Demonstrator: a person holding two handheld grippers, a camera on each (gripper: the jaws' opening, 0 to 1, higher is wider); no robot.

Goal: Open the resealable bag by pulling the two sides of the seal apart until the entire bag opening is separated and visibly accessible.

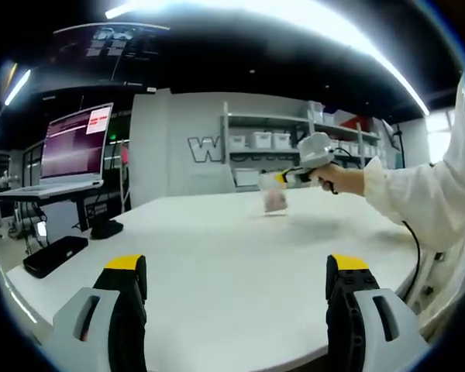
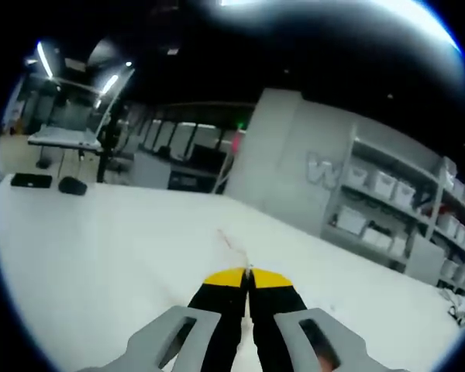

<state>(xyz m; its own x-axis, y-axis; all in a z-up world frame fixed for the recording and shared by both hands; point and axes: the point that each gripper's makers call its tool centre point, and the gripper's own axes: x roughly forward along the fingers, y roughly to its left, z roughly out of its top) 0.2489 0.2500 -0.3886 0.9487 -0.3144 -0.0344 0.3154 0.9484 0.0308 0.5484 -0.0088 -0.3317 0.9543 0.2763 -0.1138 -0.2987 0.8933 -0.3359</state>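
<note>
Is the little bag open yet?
Cannot tell. The bag hangs blurred from the right gripper, whose jaws look closed on its top edge.

Bright ceiling strip lights (image 1: pixel 310 19) glare white along the top of both views. The white table (image 1: pixel 232 256) reflects evenly, with soft shadows. The right gripper view is motion-blurred; the far shelves (image 2: pixel 403 201) bend at the fisheye edge.

The table (image 1: pixel 217 256) had a smooth, matt white top that looked like laminate. On it, near the right gripper (image 1: pixel 283 180), the resealable bag (image 1: pixel 275 201) looked like thin clear plastic film. The left gripper (image 1: pixel 236 279) showed matt grey plastic shells, black jaws and yellow tips. The sleeve (image 1: pixel 426 194) beside the table was soft white cloth.
</note>
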